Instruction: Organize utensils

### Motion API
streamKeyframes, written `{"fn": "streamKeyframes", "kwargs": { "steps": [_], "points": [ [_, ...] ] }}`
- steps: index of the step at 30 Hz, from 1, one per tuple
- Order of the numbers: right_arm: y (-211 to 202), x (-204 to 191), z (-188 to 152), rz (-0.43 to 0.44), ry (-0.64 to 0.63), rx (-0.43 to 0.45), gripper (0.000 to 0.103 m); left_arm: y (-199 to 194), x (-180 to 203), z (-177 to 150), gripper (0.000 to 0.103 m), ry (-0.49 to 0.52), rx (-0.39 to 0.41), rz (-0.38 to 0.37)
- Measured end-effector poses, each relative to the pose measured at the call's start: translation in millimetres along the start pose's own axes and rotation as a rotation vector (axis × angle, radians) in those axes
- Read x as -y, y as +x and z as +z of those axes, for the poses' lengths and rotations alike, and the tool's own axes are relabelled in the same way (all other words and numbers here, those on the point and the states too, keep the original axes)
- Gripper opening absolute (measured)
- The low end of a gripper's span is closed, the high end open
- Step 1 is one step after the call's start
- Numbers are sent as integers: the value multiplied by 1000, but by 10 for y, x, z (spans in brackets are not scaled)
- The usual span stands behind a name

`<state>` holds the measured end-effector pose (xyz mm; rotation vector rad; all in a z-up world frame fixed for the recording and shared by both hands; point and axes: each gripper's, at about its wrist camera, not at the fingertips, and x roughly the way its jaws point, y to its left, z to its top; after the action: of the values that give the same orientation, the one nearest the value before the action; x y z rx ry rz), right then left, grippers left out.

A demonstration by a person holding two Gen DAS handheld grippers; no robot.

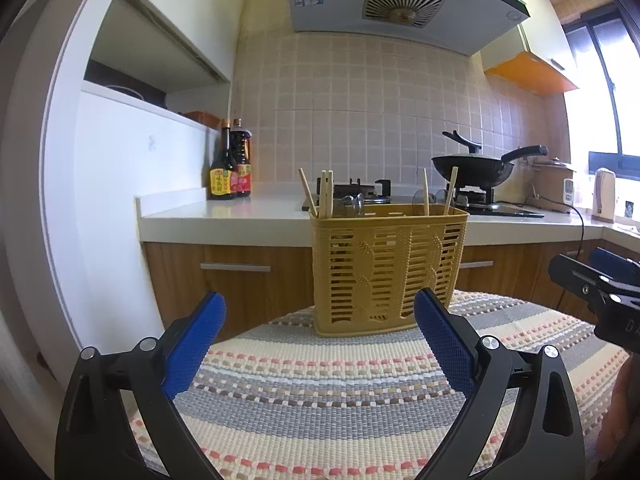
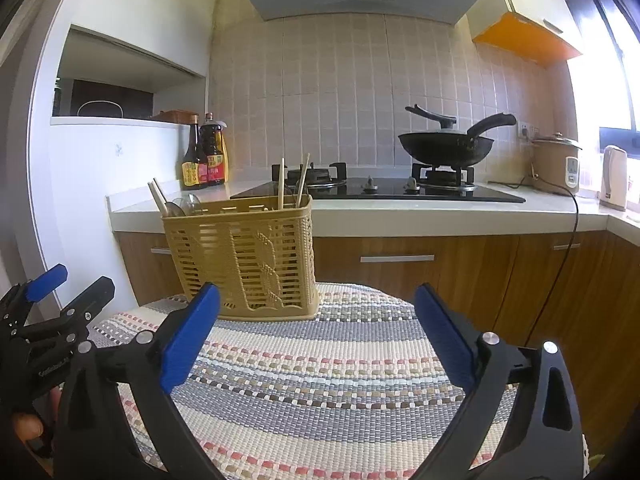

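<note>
Dead ahead of your left gripper (image 1: pixel 320 320)'s released fingers stands the upright utensil basket (image 1: pixel 386 268); right gripper (image 2: pixel 316 316), also released, has it ahead-left.

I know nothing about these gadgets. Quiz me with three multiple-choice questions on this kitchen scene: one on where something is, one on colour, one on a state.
1. Where does the utensil basket stand?
A. on the striped mat
B. on the stove
C. in a drawer

2. What colour are the gripper pads?
A. red
B. blue
C. green

3. How are the left gripper and right gripper?
A. both shut on chopsticks
B. one shut
C. both open, empty

Answers: 1 A, its base rests on the mat; 2 B, all the pads show blue; 3 C, the jaws stand wide with only mat between them.
</note>
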<state>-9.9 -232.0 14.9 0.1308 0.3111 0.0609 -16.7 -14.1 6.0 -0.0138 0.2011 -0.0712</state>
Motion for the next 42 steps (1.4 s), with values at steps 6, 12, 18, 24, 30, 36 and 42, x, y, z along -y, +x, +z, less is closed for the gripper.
{"fn": "streamKeyframes", "kwargs": {
  "steps": [6,12,18,24,30,36,42],
  "points": [
    [-8,-22,7,-1,-3,3,94,-21,-18,10,93,-18,11,-6],
    [-7,-54,1,12,-14,2,95,-20,-18,5,94,-23,13,-15],
    [-33,-110,-6,11,-37,10,95,-24,-17,7,94,-24,15,-19],
    [-35,-103,1,4,-33,12,95,-30,-13,10,94,-25,13,-18],
    [-35,-84,0,0,-25,11,95,-33,-17,12,94,-26,11,-19],
    [-34,-82,0,0,-25,11,95,-37,-22,17,94,-29,14,-17],
    [-37,-77,3,1,-18,10,95,-31,-16,12,94,-21,12,-8]
  ]
}}
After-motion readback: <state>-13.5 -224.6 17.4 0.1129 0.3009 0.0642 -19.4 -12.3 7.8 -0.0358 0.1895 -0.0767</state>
